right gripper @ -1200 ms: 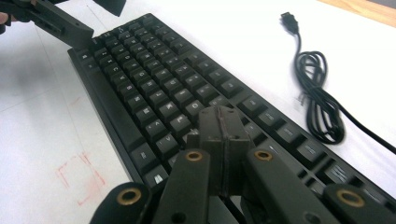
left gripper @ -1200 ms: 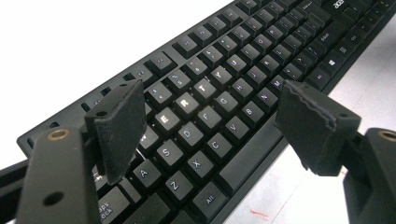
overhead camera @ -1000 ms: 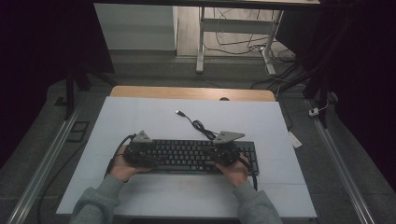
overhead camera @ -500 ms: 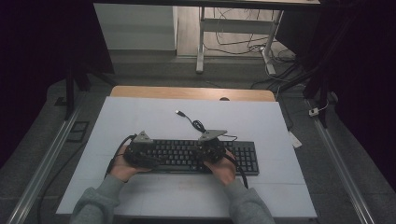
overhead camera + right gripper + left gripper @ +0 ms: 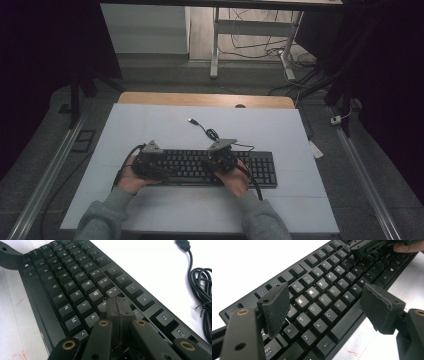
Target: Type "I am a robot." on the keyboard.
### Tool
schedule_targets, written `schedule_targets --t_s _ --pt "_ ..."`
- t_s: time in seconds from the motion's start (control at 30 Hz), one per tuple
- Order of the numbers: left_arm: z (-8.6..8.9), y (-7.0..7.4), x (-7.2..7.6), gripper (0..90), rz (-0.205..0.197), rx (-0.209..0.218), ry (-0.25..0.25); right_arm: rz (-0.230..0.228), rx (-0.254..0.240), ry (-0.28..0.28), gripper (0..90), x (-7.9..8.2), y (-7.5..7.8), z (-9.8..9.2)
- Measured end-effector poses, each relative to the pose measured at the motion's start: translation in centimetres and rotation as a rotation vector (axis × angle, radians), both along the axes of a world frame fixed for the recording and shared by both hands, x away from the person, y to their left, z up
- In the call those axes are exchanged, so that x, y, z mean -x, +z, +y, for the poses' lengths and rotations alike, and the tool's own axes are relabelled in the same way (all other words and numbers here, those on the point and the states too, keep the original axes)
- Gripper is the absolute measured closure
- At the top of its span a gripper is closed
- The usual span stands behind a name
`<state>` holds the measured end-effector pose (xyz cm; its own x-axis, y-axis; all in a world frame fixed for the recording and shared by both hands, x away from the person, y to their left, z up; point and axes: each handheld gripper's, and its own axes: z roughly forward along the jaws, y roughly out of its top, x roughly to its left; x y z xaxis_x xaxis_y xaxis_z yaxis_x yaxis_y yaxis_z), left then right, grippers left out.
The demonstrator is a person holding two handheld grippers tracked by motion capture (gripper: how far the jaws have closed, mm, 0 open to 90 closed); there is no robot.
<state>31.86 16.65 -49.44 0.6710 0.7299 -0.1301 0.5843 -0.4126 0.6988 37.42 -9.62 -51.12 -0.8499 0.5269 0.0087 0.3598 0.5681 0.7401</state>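
Here the person is typing on the black keyboard (image 5: 210, 167), which is lying across the near half of the white bench (image 5: 150, 125). The right claw (image 5: 119, 306), jaws pressed together, is pointing at keys beside K; the left claw (image 5: 329, 302) is hovering wide open above the letter rows. Since the earlier frame, the right claw has been sliding leftward from the keyboard's right part. Next probably calls for a light downward tap.

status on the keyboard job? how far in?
Done: the keyboard lies flat on the white mat, its cable loose and unplugged behind it. In hand: the right gripper, jaws shut, has its tip down on the keys just past K, apparently pressing. The left gripper hangs open above the left-hand letter keys, touching nothing. What is left can't be judged from these pictures.
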Motion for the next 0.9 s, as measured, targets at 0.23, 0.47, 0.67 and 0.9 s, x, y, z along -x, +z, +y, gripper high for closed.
schedule_targets --t_s 0.23,0.47,0.67,0.9 --pt "0.0 0.0 0.0 23.9 -0.001 -0.001 -0.001 -0.008 0.014 -0.004 89.3 0.0 -0.2 0.2" --pt "0.0 0.0 0.0 23.9 -0.001 -0.003 -0.004 -0.021 0.031 -0.002 89.4 0.1 -0.3 0.3" --pt "0.0 0.0 0.0 23.9 -0.002 -0.004 -0.003 -0.031 0.037 -0.003 89.5 0.2 -0.3 0.3" --pt "0.0 0.2 0.1 23.9 -0.003 0.014 -0.011 -0.045 -0.031 -0.004 89.3 0.4 0.6 -0.4"
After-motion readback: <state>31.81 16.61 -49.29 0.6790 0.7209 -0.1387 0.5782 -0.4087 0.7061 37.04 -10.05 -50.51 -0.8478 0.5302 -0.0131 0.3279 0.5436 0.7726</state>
